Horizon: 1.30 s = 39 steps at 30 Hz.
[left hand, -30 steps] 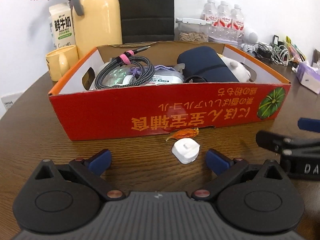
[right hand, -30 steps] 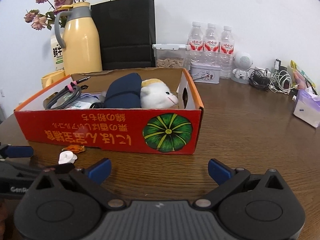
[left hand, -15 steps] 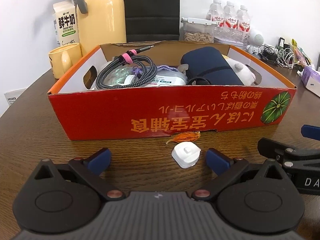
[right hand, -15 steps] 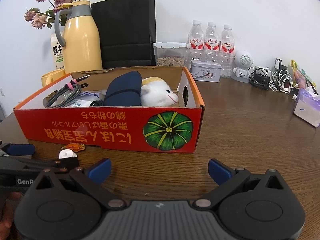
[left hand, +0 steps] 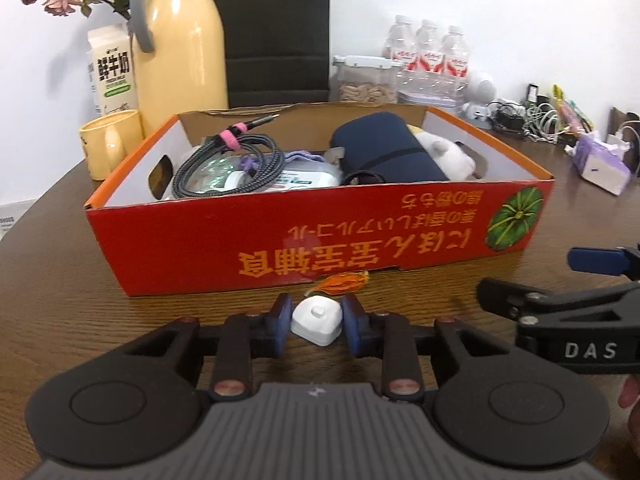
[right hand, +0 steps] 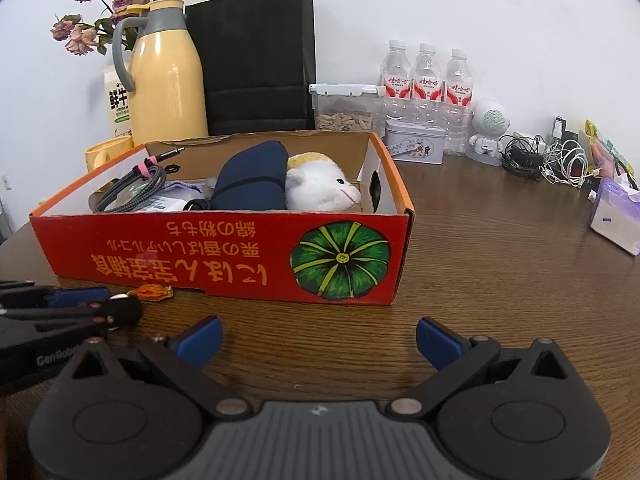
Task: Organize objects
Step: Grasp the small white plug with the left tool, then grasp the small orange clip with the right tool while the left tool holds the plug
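Note:
My left gripper [left hand: 316, 322] is shut on a small white plug adapter [left hand: 317, 319] that rests on the wooden table just in front of the red cardboard box [left hand: 304, 236]. The box holds a braided cable [left hand: 228, 160], a navy pouch [left hand: 388, 152] and a white plush toy [left hand: 448, 156]. My right gripper [right hand: 318, 338] is open and empty over the table, before the box's right part [right hand: 340, 260]. The left gripper shows at the left of the right wrist view [right hand: 80, 304], hiding the adapter.
An orange dried petal [left hand: 342, 283] lies by the box front. Behind the box stand a yellow thermos [left hand: 180, 40], milk carton [left hand: 114, 72], yellow mug [left hand: 108, 144], black bag [right hand: 256, 56], water bottles [right hand: 426, 80] and a tin [right hand: 414, 144]. Cables [right hand: 548, 160] and a tissue pack [right hand: 616, 216] lie right.
My left gripper's fingers have closed from wide open onto the white adapter. The right gripper has stayed open and nearly still.

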Each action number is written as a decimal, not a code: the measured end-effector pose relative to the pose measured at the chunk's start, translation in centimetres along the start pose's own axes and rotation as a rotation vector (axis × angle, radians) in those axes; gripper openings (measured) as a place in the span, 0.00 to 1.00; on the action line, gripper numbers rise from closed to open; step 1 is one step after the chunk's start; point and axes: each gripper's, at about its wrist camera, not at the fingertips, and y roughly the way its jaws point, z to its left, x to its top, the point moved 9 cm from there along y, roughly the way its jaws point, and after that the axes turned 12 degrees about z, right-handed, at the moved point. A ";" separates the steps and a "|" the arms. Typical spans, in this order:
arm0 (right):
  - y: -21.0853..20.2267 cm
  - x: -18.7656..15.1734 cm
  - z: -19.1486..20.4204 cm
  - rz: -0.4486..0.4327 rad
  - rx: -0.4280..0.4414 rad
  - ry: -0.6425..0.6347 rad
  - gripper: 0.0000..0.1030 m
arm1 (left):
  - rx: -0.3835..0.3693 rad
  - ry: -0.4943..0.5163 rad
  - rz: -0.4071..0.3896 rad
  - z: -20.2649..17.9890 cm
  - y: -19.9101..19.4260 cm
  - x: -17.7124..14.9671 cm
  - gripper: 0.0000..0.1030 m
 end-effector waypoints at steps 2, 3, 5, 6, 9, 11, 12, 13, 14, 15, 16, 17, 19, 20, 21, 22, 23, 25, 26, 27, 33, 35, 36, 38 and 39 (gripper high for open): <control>0.0 0.0 0.1 0.001 0.001 -0.001 1.00 | 0.000 -0.002 -0.020 0.1 -0.4 0.1 0.28; 0.0 0.0 0.1 0.001 0.002 -0.001 1.00 | 0.002 -0.003 -0.030 0.1 -0.7 0.1 0.28; 0.1 -0.1 0.1 0.003 0.004 -0.003 1.00 | 0.011 -0.008 -0.048 0.4 -1.0 0.2 0.28; 0.1 -0.1 0.1 0.003 0.005 -0.005 1.00 | 0.013 -0.011 -0.055 0.5 -1.2 0.2 0.28; 0.2 -0.1 0.2 0.007 0.007 -0.007 1.00 | 0.020 -0.029 -0.072 1.3 -1.7 0.4 0.28; 0.2 -0.1 0.2 0.007 0.009 -0.007 1.00 | 0.026 -0.045 -0.079 2.1 -1.9 0.5 0.28; 0.2 -0.1 0.2 0.007 0.010 -0.008 1.00 | 0.030 -0.051 -0.082 2.5 -1.9 0.5 0.28; 0.2 -0.1 0.2 0.008 0.013 -0.010 1.00 | 0.035 -0.057 -0.083 2.9 -2.0 0.4 0.28; 0.2 -0.1 0.3 0.007 0.015 -0.011 1.00 | 0.041 -0.062 -0.084 3.3 -2.1 0.4 0.28; 0.2 -0.1 0.4 0.006 0.017 -0.014 1.00 | 0.045 -0.066 -0.085 3.7 -2.1 0.4 0.28; 0.2 -0.1 0.4 0.005 0.019 -0.017 1.00 | 0.047 -0.070 -0.086 4.1 -2.1 0.4 0.28; 0.1 -0.1 0.5 0.004 0.023 -0.020 1.00 | 0.052 -0.073 -0.086 4.5 -2.2 0.4 0.28; 0.1 -0.2 0.8 0.002 0.030 -0.029 1.00 | 0.060 -0.079 -0.086 5.2 -2.2 0.4 0.28; 0.0 -0.1 0.9 0.002 0.032 -0.033 1.00 | 0.062 -0.081 -0.085 5.6 -2.2 0.3 0.28; 0.0 -0.1 1.1 0.002 0.034 -0.035 1.00 | 0.064 -0.083 -0.084 5.9 -2.2 0.3 0.28; 0.0 -0.2 1.2 0.002 0.036 -0.037 1.00 | 0.066 -0.085 -0.084 6.2 -2.2 0.3 0.28; 0.0 -0.2 1.4 0.003 0.039 -0.038 1.00 | 0.066 -0.086 -0.084 6.5 -2.2 0.3 0.28; 0.1 -0.2 2.1 0.008 0.050 -0.042 1.00 | 0.066 -0.086 -0.083 6.9 -2.2 0.2 0.28; 0.2 -0.2 2.4 0.012 0.056 -0.046 1.00 | 0.066 -0.085 -0.084 7.1 -2.3 0.2 0.28; 0.2 -0.2 2.9 0.014 0.062 -0.052 1.00 | 0.066 -0.084 -0.084 7.3 -2.3 0.2 0.28; 0.8 0.0 5.6 0.030 0.084 -0.082 1.00 | 0.064 -0.076 -0.087 8.2 -2.6 0.1 0.28; 1.0 0.1 6.3 0.036 0.086 -0.081 1.00 | 0.063 -0.077 -0.089 8.6 -2.7 0.1 0.28; 1.1 0.2 6.7 0.039 0.092 -0.082 1.00 | 0.063 -0.078 -0.090 8.8 -2.7 0.1 0.28; 1.4 0.3 7.3 0.045 0.099 -0.083 1.00 | 0.063 -0.080 -0.090 9.3 -2.8 0.1 0.28; 1.4 0.4 7.5 0.046 0.096 -0.083 1.00 | 0.063 -0.082 -0.091 9.4 -2.8 0.1 0.28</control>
